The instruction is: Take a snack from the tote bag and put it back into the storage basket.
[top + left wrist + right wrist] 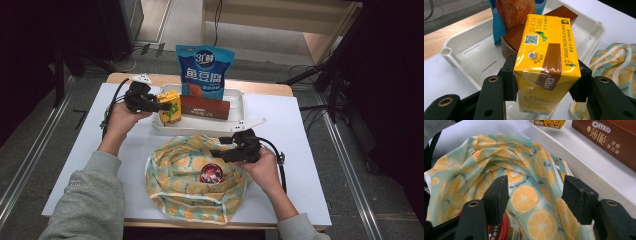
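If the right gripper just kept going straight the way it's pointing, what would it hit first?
Most likely the orange-print fabric bag: its folds lie right ahead between the open fingers of the right gripper. The white tray lies beyond it, though depth is hard to judge.

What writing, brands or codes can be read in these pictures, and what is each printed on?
"OREO", with Chinese characters beside it: brown box in the white tray.
"PLEASE FLATTEN BEFORE DISPOSAL": yellow drink carton clamped in the left gripper; also a QR code. Its other fine print is too small.
Large white Chinese characters: blue snack bag.
Small dark script: orange-print cloth bag, too blurred.
Red-lidded jar label: unreadable.
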`<state>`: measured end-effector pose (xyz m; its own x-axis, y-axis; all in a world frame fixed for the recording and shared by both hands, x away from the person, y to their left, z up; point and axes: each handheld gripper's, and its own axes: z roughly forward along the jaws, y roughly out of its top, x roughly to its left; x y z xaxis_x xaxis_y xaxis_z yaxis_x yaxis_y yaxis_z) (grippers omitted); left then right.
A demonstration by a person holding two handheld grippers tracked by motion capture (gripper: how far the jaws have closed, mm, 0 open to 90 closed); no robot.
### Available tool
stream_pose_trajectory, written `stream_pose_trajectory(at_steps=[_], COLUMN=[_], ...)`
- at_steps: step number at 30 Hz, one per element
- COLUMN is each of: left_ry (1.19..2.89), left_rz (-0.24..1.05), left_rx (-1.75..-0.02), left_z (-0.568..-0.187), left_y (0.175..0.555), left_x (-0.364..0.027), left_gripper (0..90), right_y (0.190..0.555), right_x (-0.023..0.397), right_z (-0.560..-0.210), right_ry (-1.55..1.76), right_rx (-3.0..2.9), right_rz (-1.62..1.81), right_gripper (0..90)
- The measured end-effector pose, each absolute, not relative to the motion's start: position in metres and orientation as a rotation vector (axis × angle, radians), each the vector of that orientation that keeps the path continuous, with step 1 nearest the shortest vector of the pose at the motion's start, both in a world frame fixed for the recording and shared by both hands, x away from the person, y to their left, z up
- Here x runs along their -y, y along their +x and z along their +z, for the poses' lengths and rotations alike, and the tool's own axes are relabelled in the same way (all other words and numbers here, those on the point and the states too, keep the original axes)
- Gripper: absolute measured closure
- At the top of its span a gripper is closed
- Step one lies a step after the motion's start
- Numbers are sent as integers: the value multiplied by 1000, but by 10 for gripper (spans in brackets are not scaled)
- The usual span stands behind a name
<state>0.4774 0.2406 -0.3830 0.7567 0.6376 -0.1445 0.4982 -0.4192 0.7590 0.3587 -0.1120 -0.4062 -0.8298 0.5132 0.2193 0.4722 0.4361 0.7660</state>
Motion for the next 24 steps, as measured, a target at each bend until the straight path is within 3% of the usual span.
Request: stream_pose_trajectory(at_steps=[24], left_ry=[2147], left_rz=[144], left_rx=[-846], left_z=[-402], left_y=[478], left_x=[-241], left_gripper=[499], right_y=[359], right_x=[113], right_z=[-407], right_ry=[896], right_rx=[-2624], right_rz=[1376], right_gripper=[384])
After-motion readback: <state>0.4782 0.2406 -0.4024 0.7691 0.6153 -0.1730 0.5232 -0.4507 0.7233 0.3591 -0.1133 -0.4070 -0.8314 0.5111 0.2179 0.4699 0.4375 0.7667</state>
